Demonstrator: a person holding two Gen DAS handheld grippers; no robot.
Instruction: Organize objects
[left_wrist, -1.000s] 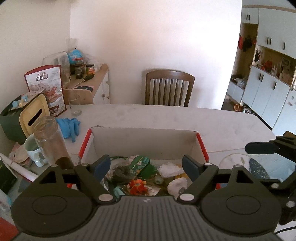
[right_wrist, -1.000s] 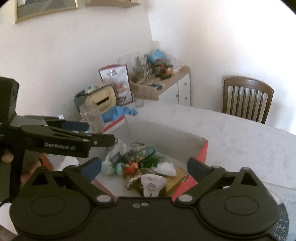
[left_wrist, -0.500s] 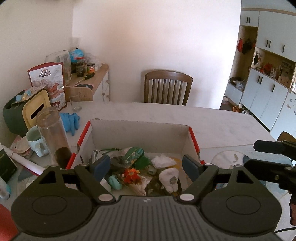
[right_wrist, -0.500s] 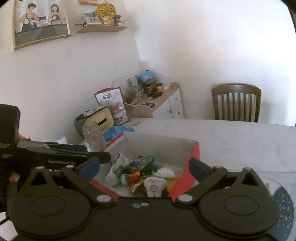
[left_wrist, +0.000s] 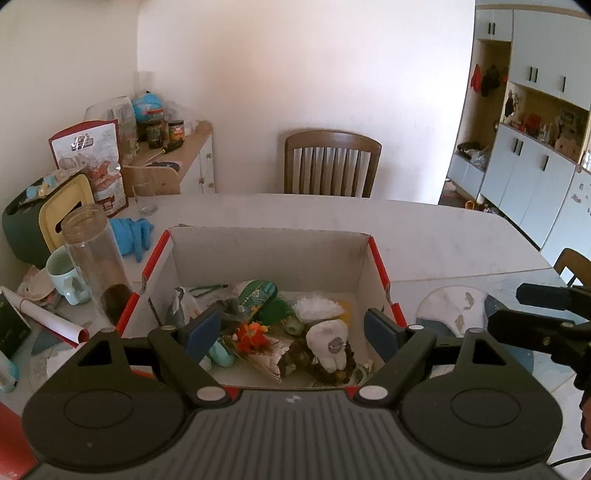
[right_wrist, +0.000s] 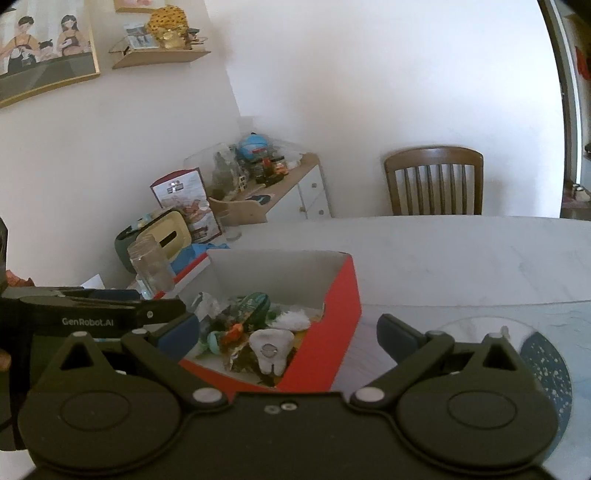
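A red cardboard box (left_wrist: 266, 254) with a white inside stands on the pale table and holds a pile of small things: a white tooth-shaped plush (left_wrist: 328, 347), an orange flower (left_wrist: 249, 336), a green patterned pouch (left_wrist: 256, 291) and white fluff (left_wrist: 314, 306). My left gripper (left_wrist: 293, 334) is open and empty, above the box's near edge. My right gripper (right_wrist: 286, 334) is open and empty, above the box's right front corner (right_wrist: 332, 332). The tooth plush also shows in the right wrist view (right_wrist: 271, 350).
Left of the box stand a clear glass jar (left_wrist: 94, 258), a pale green mug (left_wrist: 64, 275), blue gloves (left_wrist: 133, 232) and a yellow-lidded bin (left_wrist: 62, 210). A round plate (left_wrist: 454, 306) lies right of the box. A wooden chair (left_wrist: 330, 164) stands behind the table.
Both grippers have drawn back and risen from the box, so more of its inside and the room shows. Both stay open and empty.
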